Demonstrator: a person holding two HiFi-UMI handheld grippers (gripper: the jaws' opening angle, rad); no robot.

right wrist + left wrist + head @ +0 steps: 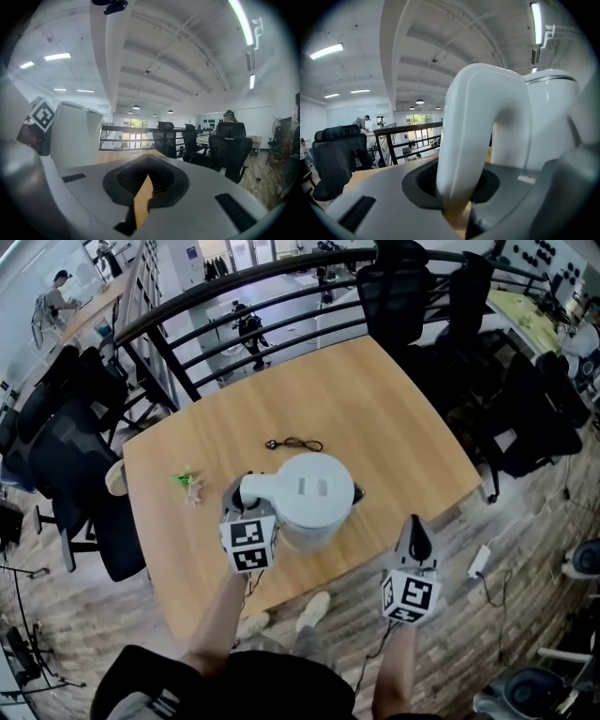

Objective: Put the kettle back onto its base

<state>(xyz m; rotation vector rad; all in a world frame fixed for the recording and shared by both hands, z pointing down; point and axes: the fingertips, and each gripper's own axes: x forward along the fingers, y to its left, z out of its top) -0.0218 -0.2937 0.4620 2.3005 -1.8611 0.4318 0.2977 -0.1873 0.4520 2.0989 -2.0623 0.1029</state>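
A white kettle point(314, 493) stands or hangs low over the wooden table point(394, 418), near its front edge. My left gripper point(246, 499) is shut on its curved white handle point(483, 136), which fills the gap between the jaws; the kettle's body point(548, 122) rises just behind. A dark bit point(356, 493) shows at the kettle's right side; I cannot tell whether it is the base. My right gripper point(415, 527) hovers off the table's front right edge, its jaws point(140, 197) shut with nothing in them, and it sees the kettle point(75, 136) to its left.
A thin black cable point(293, 443) lies on the table behind the kettle. A small green object point(186, 480) sits to the kettle's left. A black railing point(281, 287) runs behind the table. Office chairs point(75, 456) stand left and right point(525, 418).
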